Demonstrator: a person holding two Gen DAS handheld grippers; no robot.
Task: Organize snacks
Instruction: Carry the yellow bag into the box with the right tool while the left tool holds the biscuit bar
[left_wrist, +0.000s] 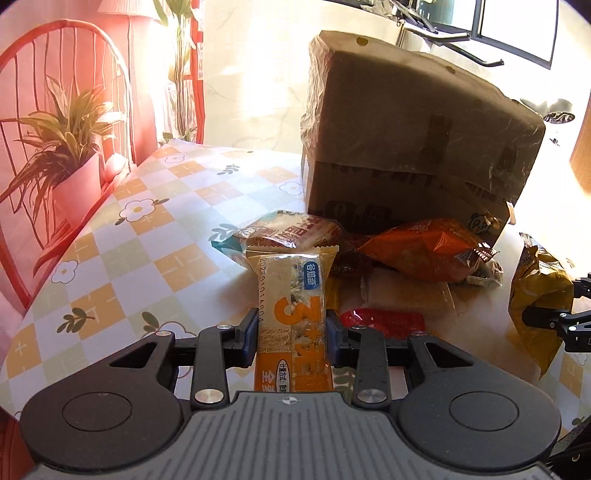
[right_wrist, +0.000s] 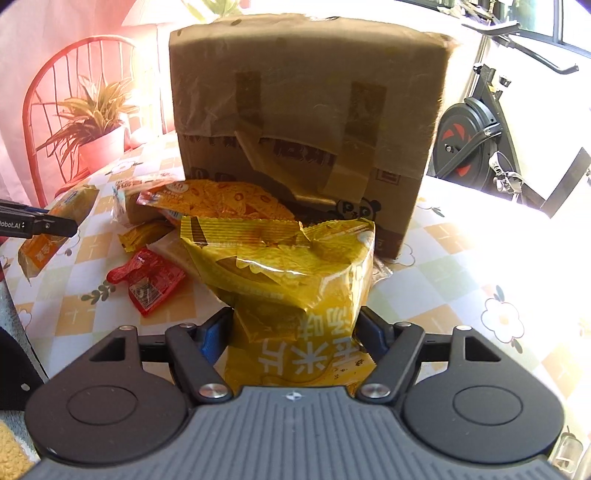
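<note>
The left claw (left_wrist: 291, 332) is clenched on a slim orange-and-cream snack bar (left_wrist: 291, 310), its blue pads pressing both sides of the wrapper, which stands upright above the surface (left_wrist: 122, 236). The wrapper carries a large orange "3", a small blue brand badge in Chinese characters and a printed date code too small to read surely. The right claw (right_wrist: 295, 332) grips a crinkled yellow snack bag (right_wrist: 291, 273) with big white Chinese characters seen upside down. Beyond lie a red sachet (right_wrist: 147, 280), an orange bag (left_wrist: 421, 247) and a round-cake packet (left_wrist: 291, 232), all just before a taped cardboard box (right_wrist: 303, 110) bearing a panda print, on the checked, flowered cloth.
</note>
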